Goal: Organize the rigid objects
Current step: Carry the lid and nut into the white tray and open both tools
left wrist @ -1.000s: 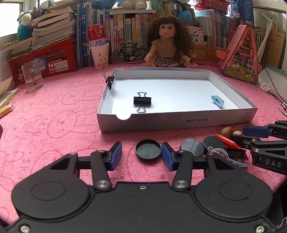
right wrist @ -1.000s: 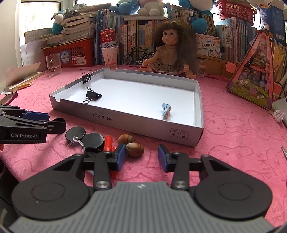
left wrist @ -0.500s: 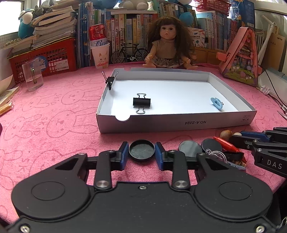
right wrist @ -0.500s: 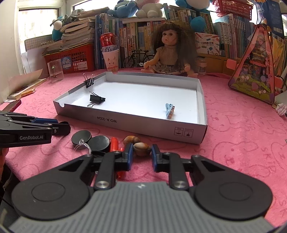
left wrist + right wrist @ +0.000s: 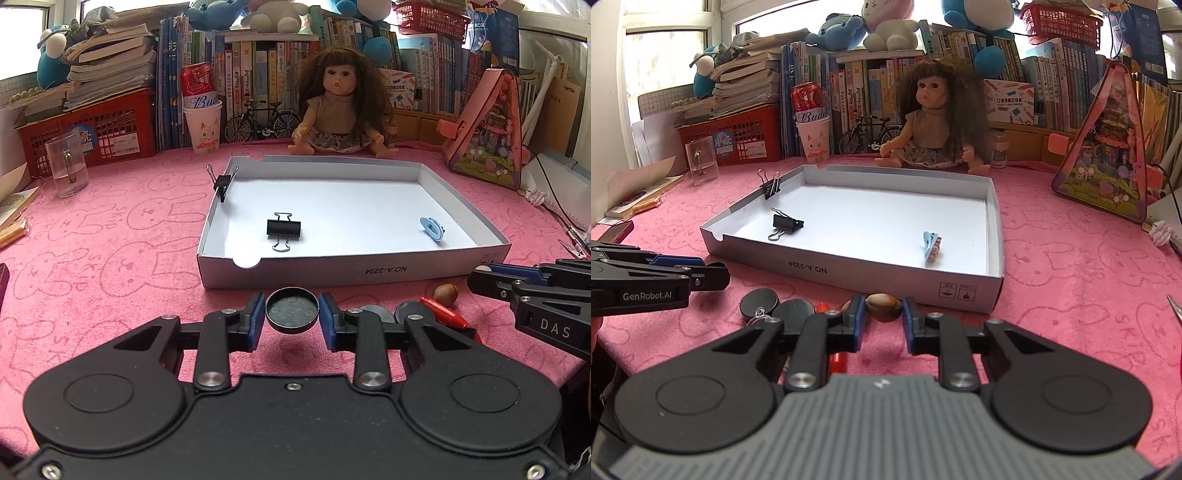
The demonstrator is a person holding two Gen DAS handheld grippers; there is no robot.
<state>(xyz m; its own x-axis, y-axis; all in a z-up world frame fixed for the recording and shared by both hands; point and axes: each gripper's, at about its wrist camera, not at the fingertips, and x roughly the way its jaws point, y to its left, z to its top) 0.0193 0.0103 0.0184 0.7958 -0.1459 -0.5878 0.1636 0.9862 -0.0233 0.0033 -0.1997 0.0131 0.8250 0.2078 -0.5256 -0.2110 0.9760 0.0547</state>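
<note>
Through the left wrist camera I see my left hand-held gripper (image 5: 292,316) closed narrow on a round black cap (image 5: 292,311), its blue pads (image 5: 255,322) pressing the cap's two sides. The cap looks lifted just clear of the pink counter (image 5: 110,266), with a faint shadow beneath it. Straight ahead is the shallow white tray (image 5: 369,271), holding a black binder clip (image 5: 283,228) near its front left and a small blue clip (image 5: 431,229) toward the right. A second binder clip (image 5: 222,182) is clamped on the tray's left wall. To the right of my fingers, two more black discs (image 5: 413,312), a red marker (image 5: 445,316) and a brown nut (image 5: 446,294) lie on the counter in front of the tray. The right hand-held gripper (image 5: 476,275) reaches in from the right edge; from here I cannot tell how its jaws stand.

Through the right wrist camera, my right hand-held gripper (image 5: 884,314) is closed narrow on a glossy brown nut (image 5: 884,307), pads on both sides, just in front of the tray's (image 5: 886,273) near wall. Another nut peeks out behind the left pad. Left of it lie the two black discs (image 5: 759,301) and the red marker (image 5: 837,360), partly hidden under my fingers. The left hand-held gripper (image 5: 720,275) comes in from the left edge. A doll (image 5: 934,125) sits behind the tray, against the bookshelves.
</note>
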